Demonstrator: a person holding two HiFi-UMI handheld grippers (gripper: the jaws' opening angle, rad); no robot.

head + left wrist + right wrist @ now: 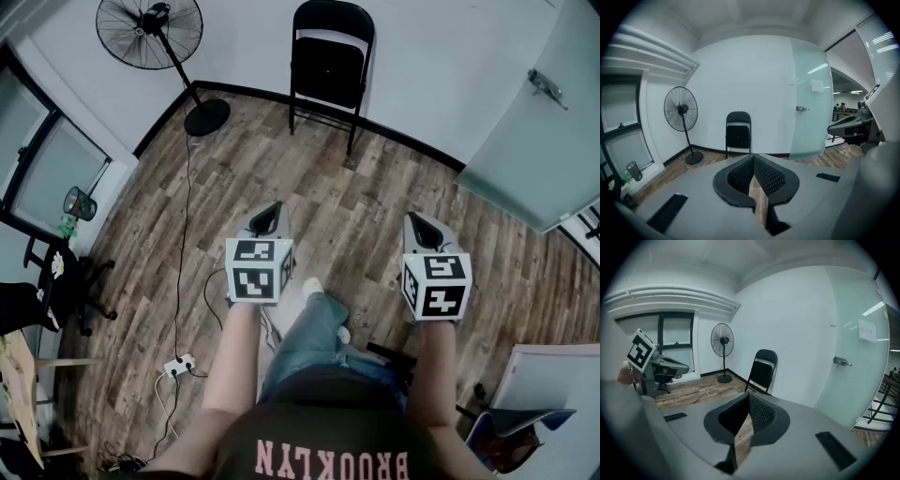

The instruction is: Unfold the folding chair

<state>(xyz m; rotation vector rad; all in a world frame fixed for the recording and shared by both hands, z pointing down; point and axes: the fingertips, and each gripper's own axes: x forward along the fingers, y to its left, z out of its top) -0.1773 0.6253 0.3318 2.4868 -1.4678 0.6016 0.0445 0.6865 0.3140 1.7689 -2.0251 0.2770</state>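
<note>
the room was a bare office corner with a plank wood floor [375, 216], white walls and a frosted glass door [530, 122] on the right. against the far wall stood the folding chair [328, 66], black and upright, its seat tucked flat against the back, well apart from both tools. to its left was a pedestal fan [150, 33], and a cable [183, 234] ran from near its base down the floor to a power strip [178, 366] by the person's feet. the left gripper [270, 214] and the right gripper [412, 223] were held out side by side over bare floor, each with its jaws pressed together on nothing, both aimed roughly toward the chair. i judged the task not begun. neither tool was near the chair, so everything was left: walk up, take hold of the back and the seat, and swing the seat down. only the head view gave me the cable and power strip. the left gripper view alone looked past the door's edge into a lit space beyond. the right gripper view alone showed the other tool side-on, its marker cube [641, 351] raised beside the window.
</note>
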